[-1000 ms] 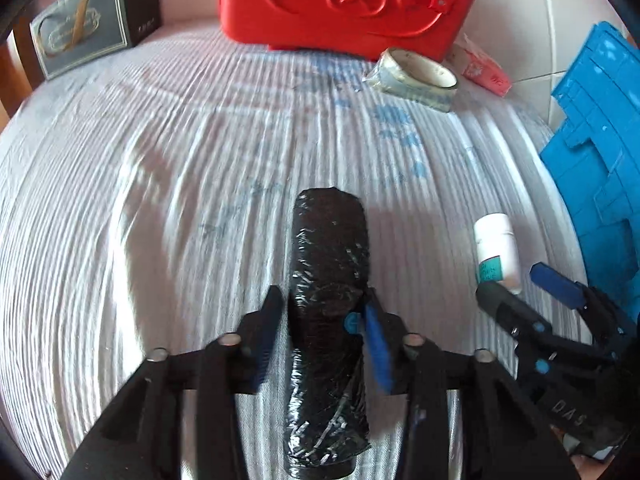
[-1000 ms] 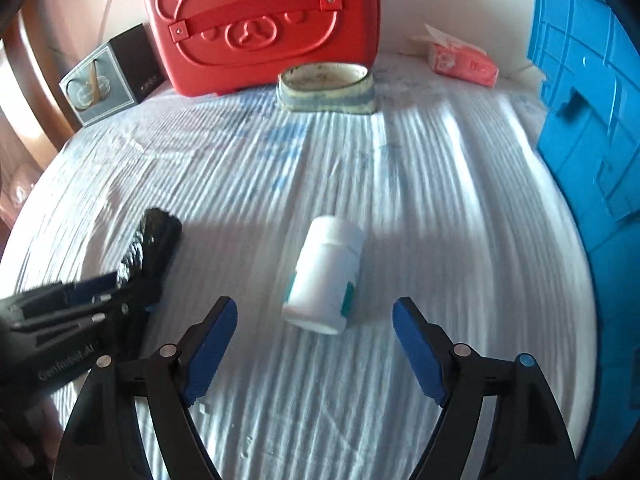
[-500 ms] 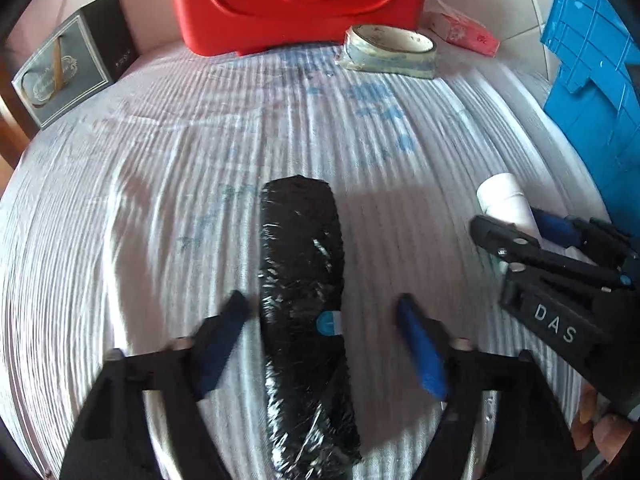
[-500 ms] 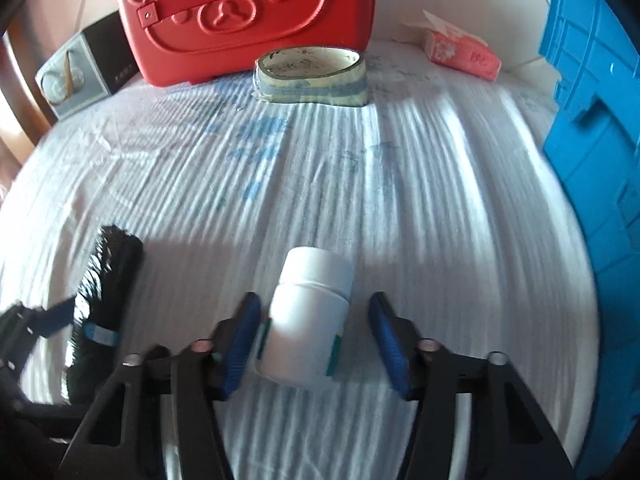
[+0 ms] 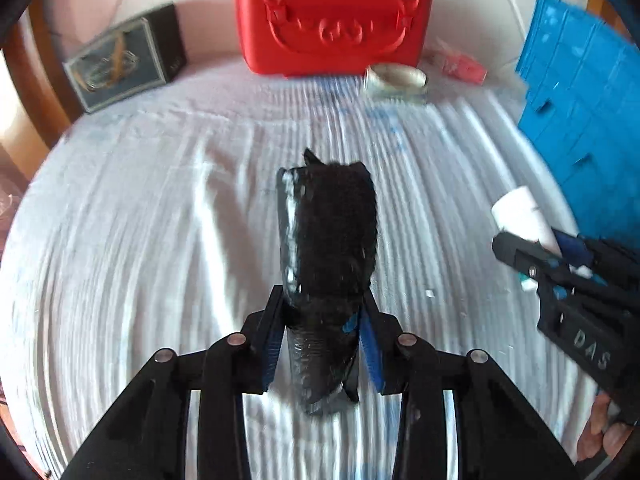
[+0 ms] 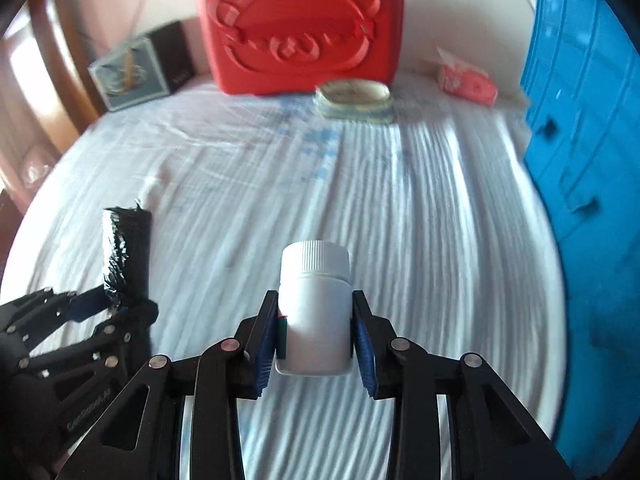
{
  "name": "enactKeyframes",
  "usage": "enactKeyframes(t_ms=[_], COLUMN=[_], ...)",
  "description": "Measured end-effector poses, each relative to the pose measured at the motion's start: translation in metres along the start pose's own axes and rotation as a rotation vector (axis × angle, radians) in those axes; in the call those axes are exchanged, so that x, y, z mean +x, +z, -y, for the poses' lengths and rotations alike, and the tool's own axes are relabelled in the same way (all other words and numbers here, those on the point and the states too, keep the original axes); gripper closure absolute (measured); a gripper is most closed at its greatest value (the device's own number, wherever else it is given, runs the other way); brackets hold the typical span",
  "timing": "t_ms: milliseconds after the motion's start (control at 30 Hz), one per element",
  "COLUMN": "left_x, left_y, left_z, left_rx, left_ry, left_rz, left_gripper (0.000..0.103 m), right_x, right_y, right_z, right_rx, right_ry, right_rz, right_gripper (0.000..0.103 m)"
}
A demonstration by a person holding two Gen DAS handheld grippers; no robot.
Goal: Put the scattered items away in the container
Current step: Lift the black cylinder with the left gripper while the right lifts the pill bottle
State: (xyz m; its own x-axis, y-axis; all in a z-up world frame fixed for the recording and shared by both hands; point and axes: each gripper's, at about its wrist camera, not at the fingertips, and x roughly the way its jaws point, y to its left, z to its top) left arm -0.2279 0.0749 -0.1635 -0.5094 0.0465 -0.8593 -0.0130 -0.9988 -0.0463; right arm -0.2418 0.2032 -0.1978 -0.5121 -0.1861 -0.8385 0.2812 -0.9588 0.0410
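A black plastic-wrapped roll (image 5: pixel 328 232) is held off the white cloth between the blue pads of my left gripper (image 5: pixel 322 298), whose jaws are closing and press on its lower part. A white screw-cap bottle (image 6: pixel 314 280) stands upright between the pads of my right gripper (image 6: pixel 315 300), whose jaws are closing tight on its sides. The left wrist view shows that bottle (image 5: pixel 520 212) at the right, raised in the right gripper (image 5: pixel 536 248). The blue plastic crate (image 6: pixel 580 160) rises along the right edge.
At the back stand a red bear-face case (image 5: pixel 332 20), a dark gift box (image 5: pixel 124 64), a tape roll (image 5: pixel 396 78) and a pink tissue pack (image 5: pixel 460 66). The ribbed white cloth (image 6: pixel 400 200) covers the surface. A wooden frame shows at the far left.
Both grippers have closed on their items, the left on the black roll and the right on the white bottle. Both have risen, lifting the items off the cloth.
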Motion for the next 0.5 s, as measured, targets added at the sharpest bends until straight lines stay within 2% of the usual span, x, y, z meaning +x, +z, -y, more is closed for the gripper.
enactKeyframes(t_ms=[300,500], left_x=[-0.107,-0.163], left_y=[-0.006,-0.004], left_z=[0.000,0.020], left_rx=[0.010,0.027], left_ry=[-0.048,-0.101], left_rz=[0.184,0.294], left_gripper=[0.069,0.069], right_x=[-0.125,-0.202], right_y=[-0.013,-0.014], right_z=[-0.031,-0.024], right_rx=[-0.049,-0.052], right_ry=[0.001,-0.002], right_rz=[0.184,0.308], right_gripper=[0.069,0.069])
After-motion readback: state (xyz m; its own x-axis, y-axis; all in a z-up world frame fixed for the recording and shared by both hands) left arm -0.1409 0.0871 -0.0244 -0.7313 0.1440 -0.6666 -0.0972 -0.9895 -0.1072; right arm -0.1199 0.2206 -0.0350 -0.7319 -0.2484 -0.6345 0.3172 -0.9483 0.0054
